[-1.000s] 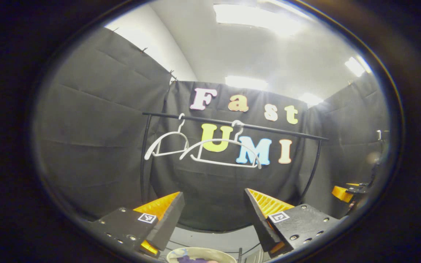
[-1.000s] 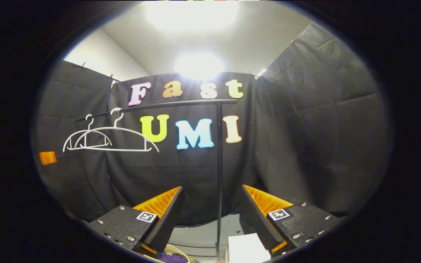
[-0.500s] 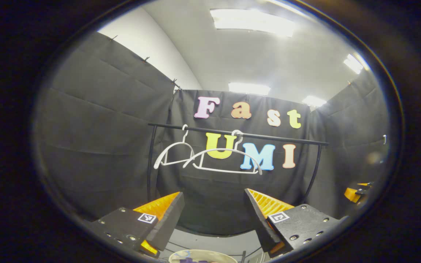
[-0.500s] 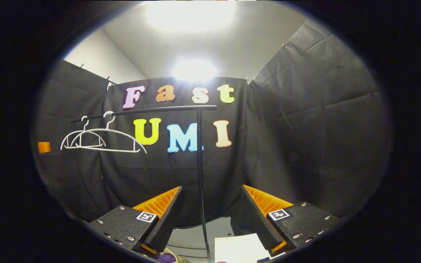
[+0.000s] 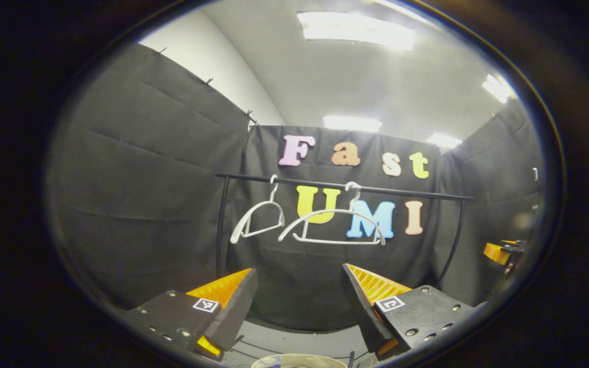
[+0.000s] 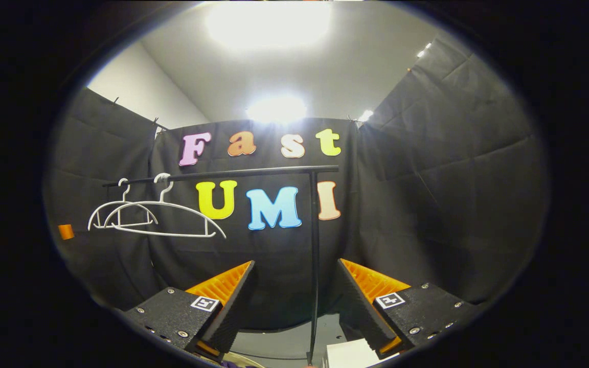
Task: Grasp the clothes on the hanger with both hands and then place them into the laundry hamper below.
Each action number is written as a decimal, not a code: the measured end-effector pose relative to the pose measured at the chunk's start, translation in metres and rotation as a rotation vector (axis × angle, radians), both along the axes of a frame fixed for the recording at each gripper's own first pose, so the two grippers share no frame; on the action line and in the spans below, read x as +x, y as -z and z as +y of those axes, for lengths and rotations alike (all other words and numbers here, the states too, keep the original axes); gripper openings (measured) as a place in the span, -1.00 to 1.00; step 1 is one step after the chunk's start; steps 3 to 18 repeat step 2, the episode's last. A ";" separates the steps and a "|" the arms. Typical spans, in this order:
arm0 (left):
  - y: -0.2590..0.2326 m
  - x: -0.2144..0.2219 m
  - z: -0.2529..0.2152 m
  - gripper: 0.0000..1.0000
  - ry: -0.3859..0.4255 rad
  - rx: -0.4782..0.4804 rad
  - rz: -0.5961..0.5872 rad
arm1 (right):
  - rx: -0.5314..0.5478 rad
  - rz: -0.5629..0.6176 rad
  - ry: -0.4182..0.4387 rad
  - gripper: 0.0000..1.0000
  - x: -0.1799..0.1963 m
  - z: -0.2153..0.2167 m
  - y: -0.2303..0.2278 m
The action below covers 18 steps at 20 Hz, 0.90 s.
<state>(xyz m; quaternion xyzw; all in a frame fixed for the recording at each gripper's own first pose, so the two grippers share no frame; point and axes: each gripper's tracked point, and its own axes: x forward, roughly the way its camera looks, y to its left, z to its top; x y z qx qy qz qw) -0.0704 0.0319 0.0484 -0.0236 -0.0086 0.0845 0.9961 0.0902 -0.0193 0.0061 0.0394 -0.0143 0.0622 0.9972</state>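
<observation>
Left hand-held gripper point(image 5: 299, 286): its jaws stand wide apart with nothing between them, raised and facing the booth's back wall; it also shows as a small patch at the left edge of the right gripper view.
Right hand-held gripper point(image 6: 297, 283): its jaws stand wide apart too, holding nothing; part of it shows at the far right edge of the left gripper view point(image 5: 501, 252).
Clothes rail point(image 5: 345, 186): a dark horizontal bar on two dark uprights, standing in front of the black back wall; in the right gripper view its right upright point(image 6: 314, 266) runs down between that gripper's fingers.
Left hanger point(image 5: 257, 220): white, bare, hooked near the left end of the rail and turned partly edge-on.
Right hanger point(image 5: 333, 227): white, bare, hooked near the middle of the rail, just beside the first; in the right gripper view the two hangers overlap near the rail's left end.
Laundry hamper point(image 5: 298, 361): only a pale curved rim shows at the bottom of the left gripper view, below and between the fingers.
Clothes point(image 6: 230, 365): a sliver of purple shows at the bottom edge of the right gripper view, just beside a pale rim; too little to tell more.
White object point(image 6: 348, 353): pale, flat-faced, at the bottom of the right gripper view, beside the right finger; cannot tell what it is.
</observation>
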 end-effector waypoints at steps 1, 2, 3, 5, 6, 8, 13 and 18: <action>0.001 0.001 0.004 0.80 0.006 0.002 -0.001 | -0.003 -0.001 -0.004 0.89 0.000 0.006 0.001; 0.003 0.002 0.008 0.80 0.012 0.000 0.003 | -0.004 0.006 -0.009 0.89 0.001 0.012 0.003; 0.003 0.002 0.008 0.80 0.012 0.000 0.003 | -0.004 0.006 -0.009 0.89 0.001 0.012 0.003; 0.003 0.002 0.008 0.80 0.012 0.000 0.003 | -0.004 0.006 -0.009 0.89 0.001 0.012 0.003; 0.003 0.002 0.008 0.80 0.012 0.000 0.003 | -0.004 0.006 -0.009 0.89 0.001 0.012 0.003; 0.003 0.002 0.008 0.80 0.012 0.000 0.003 | -0.004 0.006 -0.009 0.89 0.001 0.012 0.003; 0.003 0.002 0.008 0.80 0.012 0.000 0.003 | -0.004 0.006 -0.009 0.89 0.001 0.012 0.003; 0.003 0.002 0.008 0.80 0.012 0.000 0.003 | -0.004 0.006 -0.009 0.89 0.001 0.012 0.003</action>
